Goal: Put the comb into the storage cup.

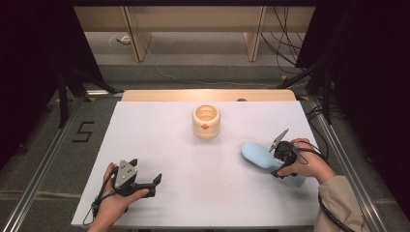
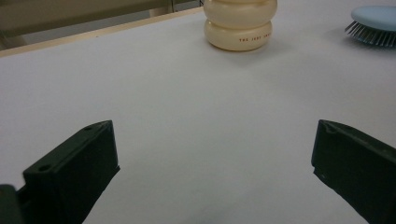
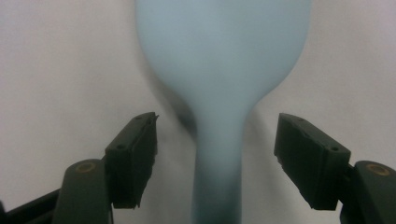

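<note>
A pale blue hairbrush (image 1: 258,155) lies bristles down on the white table (image 1: 159,140) at the right; its bristles (image 2: 371,36) show in the left gripper view. My right gripper (image 1: 279,162) hovers over its handle (image 3: 218,158), open, one jaw on each side of the handle without touching it. A cream ribbed jar (image 1: 206,122) with a small red mark stands at the table's middle rear, and reappears as the jar (image 2: 239,25) far ahead of the left jaws. My left gripper (image 1: 155,184) rests near the front left edge, open, nothing between its jaws (image 2: 212,172).
A wooden strip (image 1: 208,95) runs along the table's far edge. Beyond it are a bench with wooden legs (image 1: 138,34) and cables on the floor. Metal rails (image 1: 43,159) flank the table, with a "5" (image 1: 83,131) marked on the floor at left.
</note>
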Available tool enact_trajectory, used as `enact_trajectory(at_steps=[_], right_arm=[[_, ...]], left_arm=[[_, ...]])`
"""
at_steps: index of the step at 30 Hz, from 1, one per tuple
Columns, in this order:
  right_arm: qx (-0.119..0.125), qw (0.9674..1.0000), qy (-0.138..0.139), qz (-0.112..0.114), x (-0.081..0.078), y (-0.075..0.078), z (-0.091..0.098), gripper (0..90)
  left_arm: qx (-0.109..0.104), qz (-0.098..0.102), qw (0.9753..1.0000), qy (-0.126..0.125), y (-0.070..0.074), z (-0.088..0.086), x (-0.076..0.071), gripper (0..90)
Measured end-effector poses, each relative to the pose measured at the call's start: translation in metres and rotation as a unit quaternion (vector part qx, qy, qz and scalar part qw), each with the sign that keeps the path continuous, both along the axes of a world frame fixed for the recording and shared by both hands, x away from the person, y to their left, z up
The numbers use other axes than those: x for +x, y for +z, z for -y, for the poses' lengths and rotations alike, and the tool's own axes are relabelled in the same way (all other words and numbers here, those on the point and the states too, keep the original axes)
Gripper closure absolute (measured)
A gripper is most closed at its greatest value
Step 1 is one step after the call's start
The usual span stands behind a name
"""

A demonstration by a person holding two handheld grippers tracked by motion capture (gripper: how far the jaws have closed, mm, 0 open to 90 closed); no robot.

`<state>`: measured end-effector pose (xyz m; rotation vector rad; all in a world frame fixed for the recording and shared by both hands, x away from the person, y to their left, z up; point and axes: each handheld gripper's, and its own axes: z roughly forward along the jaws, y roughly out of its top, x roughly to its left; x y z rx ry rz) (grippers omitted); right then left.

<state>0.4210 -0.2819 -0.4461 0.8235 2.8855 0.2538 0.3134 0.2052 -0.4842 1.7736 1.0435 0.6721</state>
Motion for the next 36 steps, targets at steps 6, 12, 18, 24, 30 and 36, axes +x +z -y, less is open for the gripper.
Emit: enact_trajectory(at_steps=[6,12,18,24,30,36], right_arm=[[-0.003,0.9999,-0.001,-0.01,0.0034,0.0008,-0.0023,31.8],[-0.007,0.9998,-0.002,-0.016,0.0054,-0.0006,-0.0043,32.2],[-0.007,0.9997,0.004,-0.025,0.0078,-0.0046,-0.0039,35.4],[-0.006,0.9996,-0.003,-0.027,0.0082,-0.0049,-0.0043,36.4],[-0.008,0.9994,-0.005,-0.033,0.0087,-0.0049,-0.0043,37.9],[-0.012,0.9993,-0.007,-0.035,0.0098,-0.0052,-0.0054,38.6]], left_arm=[[0.0,0.0,1.0,0.0,0.0,0.0004,-0.0001,0.0],[0.0,0.0,1.0,0.0,0.0001,0.0001,-0.0001,0.0],[0.0,0.0,1.0,0.0,0.0,0.0004,-0.0002,0.0],[-0.001,0.0,1.0,0.0,0.0,0.0003,-0.0001,0.0],[-0.001,0.0,1.0,-0.001,-0.0001,0.0006,-0.0002,0.0],[-0.001,0.0,1.0,-0.001,-0.0001,0.0007,-0.0003,0.0]])
